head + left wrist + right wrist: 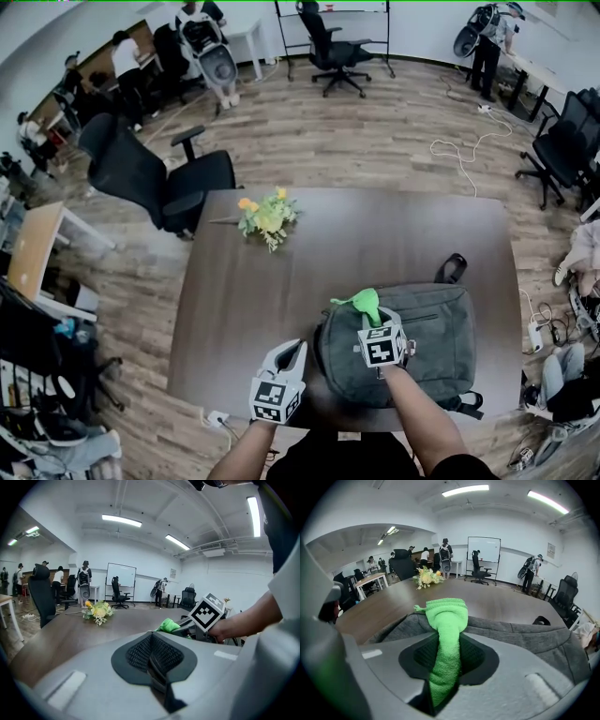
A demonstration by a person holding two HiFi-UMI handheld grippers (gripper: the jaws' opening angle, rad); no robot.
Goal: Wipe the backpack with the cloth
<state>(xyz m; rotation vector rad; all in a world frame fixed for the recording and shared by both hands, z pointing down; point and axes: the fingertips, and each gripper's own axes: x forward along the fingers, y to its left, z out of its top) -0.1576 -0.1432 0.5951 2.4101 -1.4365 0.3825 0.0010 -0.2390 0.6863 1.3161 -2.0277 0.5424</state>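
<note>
A grey backpack [422,342] lies flat on the dark brown table [281,272], near its front right corner. My right gripper [373,323] is over the backpack's left part, shut on a bright green cloth [361,303] that sticks out ahead of the jaws. The right gripper view shows the green cloth [446,634] pinched between the jaws, above the grey backpack [534,637]. My left gripper [292,352] sits just left of the backpack, shut with nothing in it. From the left gripper view the cloth [168,625] and the right gripper are seen ahead.
A small bunch of yellow and white flowers [266,217] lies on the table's far left part. A black office chair [150,178] stands at the far left corner. More chairs, cables and people fill the room around the table.
</note>
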